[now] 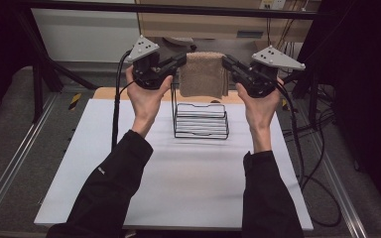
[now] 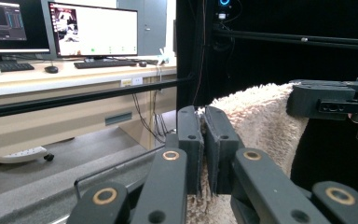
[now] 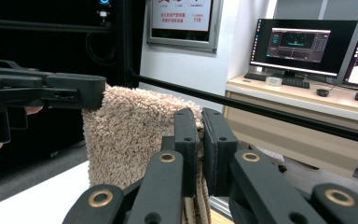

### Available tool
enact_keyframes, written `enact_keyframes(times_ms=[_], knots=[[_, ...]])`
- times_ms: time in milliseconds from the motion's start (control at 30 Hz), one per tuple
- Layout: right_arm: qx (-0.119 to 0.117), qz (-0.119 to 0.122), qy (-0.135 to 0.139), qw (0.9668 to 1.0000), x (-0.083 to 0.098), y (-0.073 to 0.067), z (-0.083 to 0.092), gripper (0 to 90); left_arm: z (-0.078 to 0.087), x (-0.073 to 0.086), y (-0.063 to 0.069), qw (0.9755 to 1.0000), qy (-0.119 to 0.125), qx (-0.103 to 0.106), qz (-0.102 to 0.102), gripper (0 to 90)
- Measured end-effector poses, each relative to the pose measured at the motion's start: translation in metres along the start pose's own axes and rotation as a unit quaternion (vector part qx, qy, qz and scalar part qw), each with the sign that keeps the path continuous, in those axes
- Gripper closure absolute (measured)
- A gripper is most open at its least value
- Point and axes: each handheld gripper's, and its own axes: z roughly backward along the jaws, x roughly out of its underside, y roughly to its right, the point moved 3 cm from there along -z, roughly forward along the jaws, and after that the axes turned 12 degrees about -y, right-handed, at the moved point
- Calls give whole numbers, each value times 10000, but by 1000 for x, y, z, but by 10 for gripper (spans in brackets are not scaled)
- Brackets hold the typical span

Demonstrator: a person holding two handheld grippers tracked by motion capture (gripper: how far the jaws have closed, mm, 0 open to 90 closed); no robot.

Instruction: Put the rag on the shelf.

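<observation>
Pinching one beige towel — left gripper and right gripper, jaws nearly shut on opposite top corners

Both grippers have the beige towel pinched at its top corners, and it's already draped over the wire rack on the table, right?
Not quite. The left gripper and right gripper do pinch the beige towel at its top corners, but it is not draped over the wire rack. The high view shows it hanging in the air between the jaws, beyond the rack, which stands bare on the white table.
</observation>
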Motion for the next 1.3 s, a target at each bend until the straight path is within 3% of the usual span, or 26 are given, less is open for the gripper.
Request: enact_keyframes(times_ms=[633,900,1300], knots=[[36,-16,122,9999,-17,8,-12,853,-8,-18,-14,9999,88,-67,67,855],[104,23,95,9999,-26,14,-20,853,-15,-27,-19,9998,41,-197,-32,855],[132,-10,-36,9999,-26,24,-40,853,-29,-29,-34,9994,-158,-318,-1,855]])
